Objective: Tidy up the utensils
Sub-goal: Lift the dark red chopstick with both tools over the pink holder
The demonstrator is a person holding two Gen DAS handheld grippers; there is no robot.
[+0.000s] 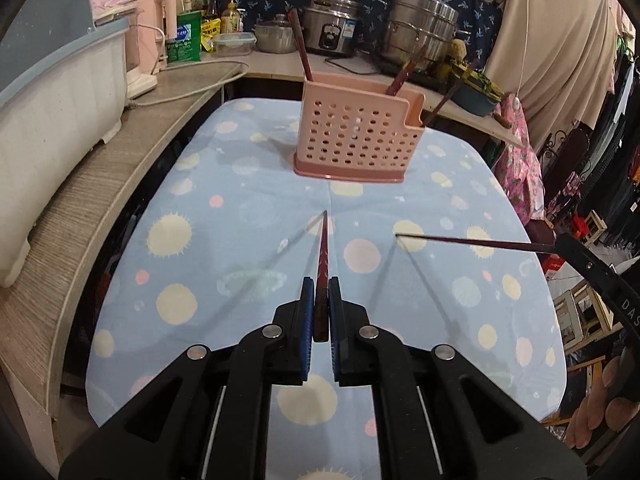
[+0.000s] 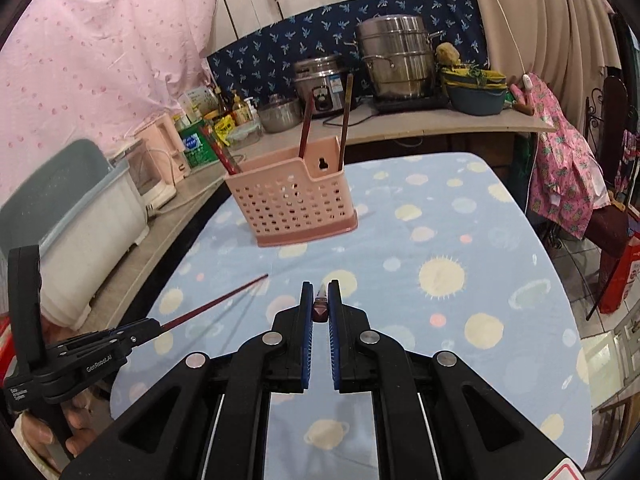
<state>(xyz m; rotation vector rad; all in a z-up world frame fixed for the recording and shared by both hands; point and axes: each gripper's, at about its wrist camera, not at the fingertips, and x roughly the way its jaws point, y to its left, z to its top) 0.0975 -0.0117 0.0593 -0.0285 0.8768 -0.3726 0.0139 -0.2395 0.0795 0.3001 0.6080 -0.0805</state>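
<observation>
Both grippers are held above a counter [image 1: 256, 200] covered with a pale blue cloth printed with suns and planets, and each has its jaws clamped on one dark red chopstick. In the left wrist view the left gripper [image 1: 321, 304] pinches its chopstick [image 1: 323, 252] between the blue pads, and the stick runs forward with its thin tip aimed toward the pink utensil holder [image 1: 356, 136] at the far end of the cloth. The right gripper [image 2: 320, 304] grips the second chopstick [image 2: 321, 304] near its thick end, so that from its own camera little more than the blunt end and a short tapering stub shows; the left wrist view shows this stick's full length coming in from the right edge. The perforated holder stands upright on the cloth, well apart from both chopstick tips, and already carries several utensils [image 2: 306, 128] that lean out of its compartments; they look like more chopsticks, though at this range it is hard to be sure. Behind it, on a raised shelf, stand a rice cooker [image 2: 320, 84] and a steel steamer pot [image 2: 394, 56].
</observation>
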